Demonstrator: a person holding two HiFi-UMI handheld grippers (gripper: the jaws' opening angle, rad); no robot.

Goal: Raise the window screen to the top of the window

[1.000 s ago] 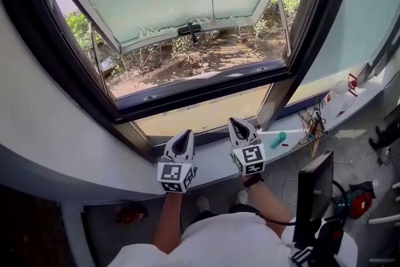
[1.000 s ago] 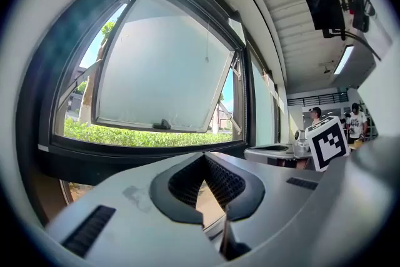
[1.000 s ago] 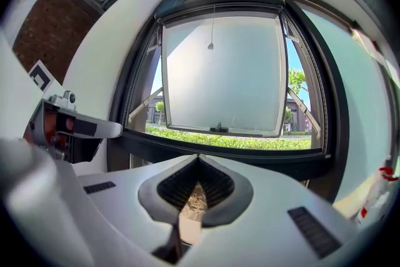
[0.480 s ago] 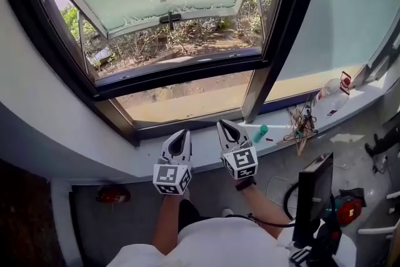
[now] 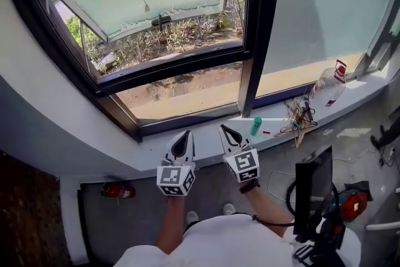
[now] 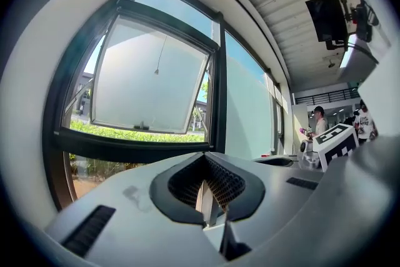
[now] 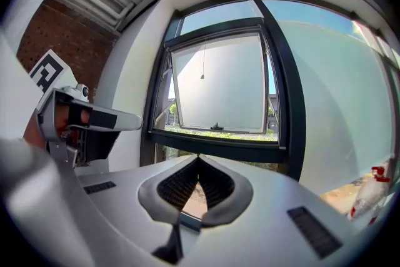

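Seeing my left gripper [image 5: 185,134] and right gripper [image 5: 224,129] side by side, fingers together on nothing; the window [image 5: 175,69] stands ahead, above the fingers; its pull cord [image 5: 146,7] hangs well beyond them.

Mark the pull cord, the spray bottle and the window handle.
pull cord [image 5: 146,7], head view, bead at its end.
spray bottle [image 5: 325,89], head view, clear body.
window handle [image 5: 161,20], head view, dark grip.
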